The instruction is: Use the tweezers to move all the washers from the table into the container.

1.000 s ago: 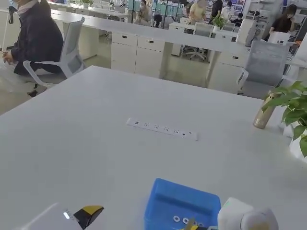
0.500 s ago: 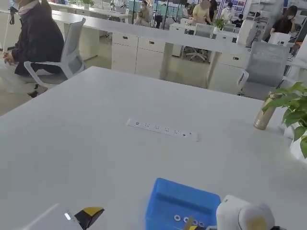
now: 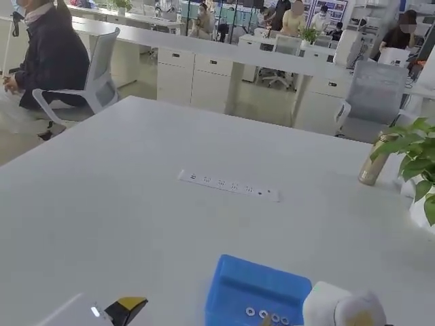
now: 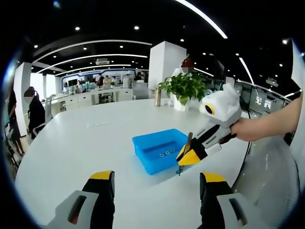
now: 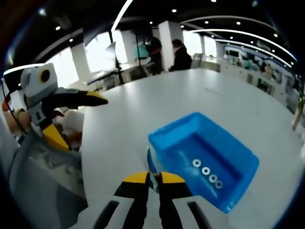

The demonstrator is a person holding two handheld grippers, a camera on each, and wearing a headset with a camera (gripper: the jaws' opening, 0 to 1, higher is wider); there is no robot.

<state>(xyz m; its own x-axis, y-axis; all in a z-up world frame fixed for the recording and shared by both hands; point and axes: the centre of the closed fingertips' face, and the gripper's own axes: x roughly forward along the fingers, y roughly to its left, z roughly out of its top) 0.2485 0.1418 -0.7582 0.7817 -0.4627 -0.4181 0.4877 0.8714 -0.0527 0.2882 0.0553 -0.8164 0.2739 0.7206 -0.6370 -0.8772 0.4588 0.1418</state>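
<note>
A blue container point(image 3: 238, 285) stands on the white table near its front edge, with several washers point(image 3: 268, 316) in a row on its floor. My right gripper point(image 5: 153, 179) is shut on the thin tweezers point(image 5: 150, 163), which point down at the table just beside the container point(image 5: 171, 138), apart from the washers point(image 5: 207, 171). In the left gripper view the tweezers point(image 4: 185, 150) tip hangs by the container's point(image 4: 152, 162) near corner, below the right gripper point(image 4: 190, 155). My left gripper point(image 4: 157, 177) is open and holds nothing, to the left of the container; its yellow tip point(image 3: 126, 309) is low in the head view.
A white power strip point(image 3: 229, 185) lies across the middle of the table. A metal bottle point(image 3: 374, 163) and a potted plant point(image 3: 414, 156) stand at the far right edge. A person sits on an office chair point(image 3: 95, 75) beyond the table's left side.
The right gripper's tip has drawn back from over the container toward me, uncovering more washers. The left gripper has hardly moved. The head camera has shifted slightly.
</note>
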